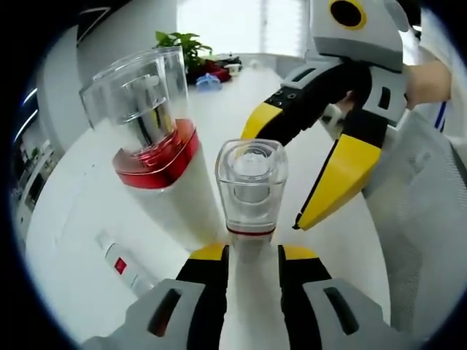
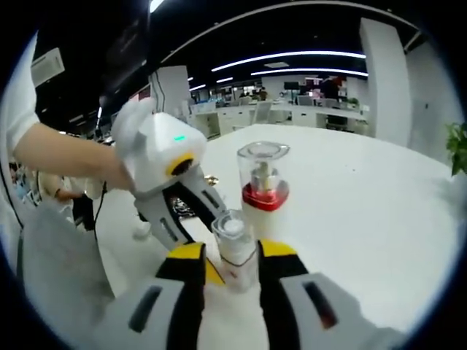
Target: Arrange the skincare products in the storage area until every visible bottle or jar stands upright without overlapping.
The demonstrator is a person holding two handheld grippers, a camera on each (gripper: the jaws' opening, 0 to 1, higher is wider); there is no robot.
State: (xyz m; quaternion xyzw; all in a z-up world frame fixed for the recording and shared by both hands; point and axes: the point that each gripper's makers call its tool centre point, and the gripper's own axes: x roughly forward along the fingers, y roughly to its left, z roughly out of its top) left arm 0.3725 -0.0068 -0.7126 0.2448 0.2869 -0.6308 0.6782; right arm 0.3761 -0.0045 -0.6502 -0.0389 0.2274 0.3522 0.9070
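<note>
left gripper view: left gripper [image 1: 252, 255] has its jaws closed narrow on the small clear-capped bottle [image 1: 251, 186], upright. the tall red-banded pump bottle [image 1: 162, 153] stands just beside it, ahead-left; a small tube [image 1: 120, 262] lies flat on the white table [image 1: 73, 240]. right gripper [image 1: 321, 157] hangs ahead-right, jaws apart.

right gripper view: the jaws flank the same small bottle [image 2: 235, 244]; whether they are touching it i cannot tell. the pump bottle [image 2: 263, 193] is just beyond.

judgement: placing step; next, set the small bottle down clear of the pump bottle, then stand the tube up.

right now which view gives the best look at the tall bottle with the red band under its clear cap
The left gripper view. The tall bottle is close and large there, so its clear cap, the pump inside and the red band are all plain. In the right gripper view the same bottle is smaller, standing upright on the white table behind the smaller bottle.
</note>
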